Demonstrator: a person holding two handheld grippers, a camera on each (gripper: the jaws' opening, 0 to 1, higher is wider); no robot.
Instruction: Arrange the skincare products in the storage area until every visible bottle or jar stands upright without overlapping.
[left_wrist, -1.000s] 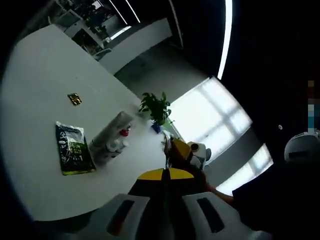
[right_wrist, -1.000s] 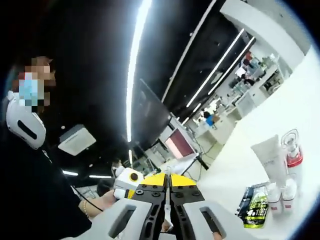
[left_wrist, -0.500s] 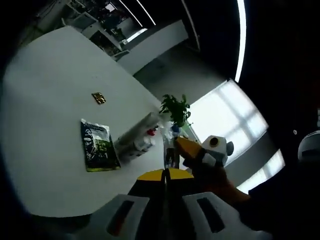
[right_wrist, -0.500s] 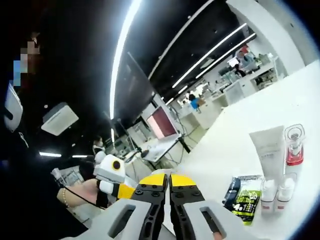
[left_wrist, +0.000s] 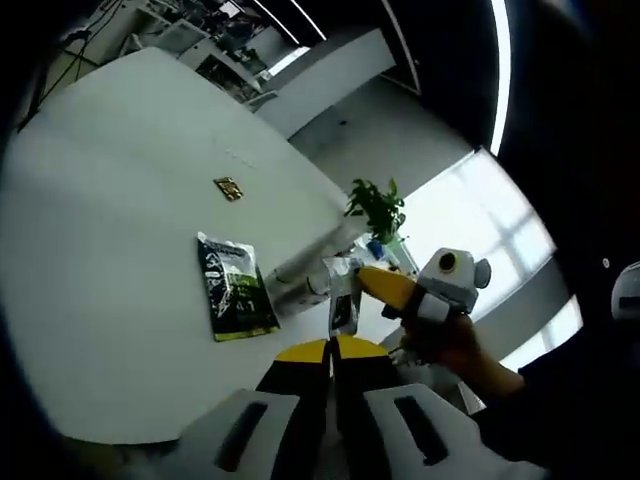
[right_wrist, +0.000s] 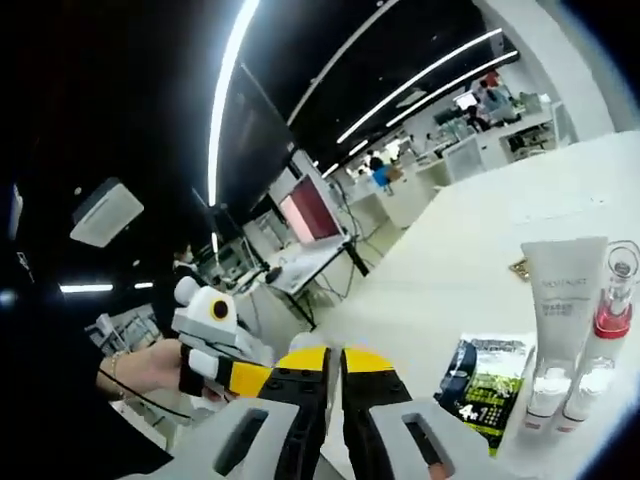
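White table (left_wrist: 100, 220); hand-held grippers raised.

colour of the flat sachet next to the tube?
The sachet is black with lime-green print and white lettering, clearest in the right gripper view, lying left of the white tube.

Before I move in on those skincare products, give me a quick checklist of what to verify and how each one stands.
1. Left hand-held gripper empty: ok, jaws together with nothing between.
2. Right hand-held gripper empty: ok, jaws together, nothing held.
3. Products in sight: ok, white tube, red-collared pump bottle and two small bottles are grouped on the white table.
4. Every bottle upright: cannot tell, both views are tilted.
5. No overlap: cannot tell, the bottles look close together.
6. Green and black sachet apart from the bottles: ok, it lies flat beside them.
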